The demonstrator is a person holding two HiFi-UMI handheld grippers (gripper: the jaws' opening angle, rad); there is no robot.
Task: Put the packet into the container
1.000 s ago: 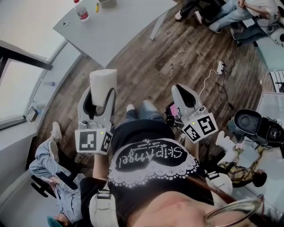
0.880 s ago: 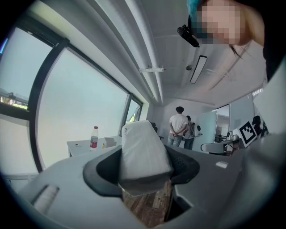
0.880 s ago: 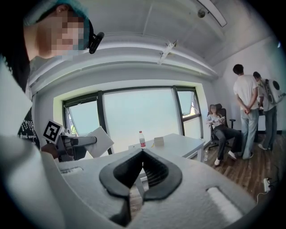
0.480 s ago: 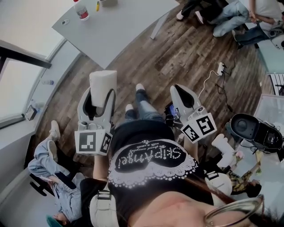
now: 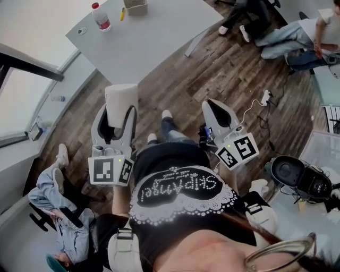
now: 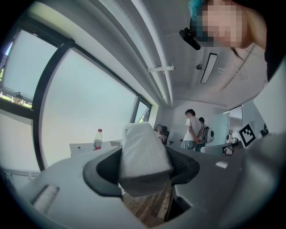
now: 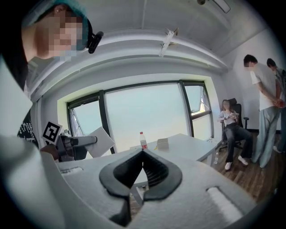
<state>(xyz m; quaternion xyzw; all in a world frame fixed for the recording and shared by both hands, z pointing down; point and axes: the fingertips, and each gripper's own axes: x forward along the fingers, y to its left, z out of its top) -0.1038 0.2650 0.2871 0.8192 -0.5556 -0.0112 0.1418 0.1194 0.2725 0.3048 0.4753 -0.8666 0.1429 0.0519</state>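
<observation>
Table (image 5: 154, 37) ahead bears bottle (image 5: 101, 17), probably container (image 5: 135, 6); left gripper (image 5: 120, 112) grips packet (image 5: 122, 95).

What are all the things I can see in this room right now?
packet: one, white, gripped at left
table: one, grey, ahead
bottle: one, clear with red cap, on the table
container: one, beige-grey, at the table's far edge
power strip: one, white, on the wooden floor
onlookers: at least three, one seated, two standing
left tool: one, grey-white, shut on the packet
right tool: one, grey-white, shut, empty
</observation>
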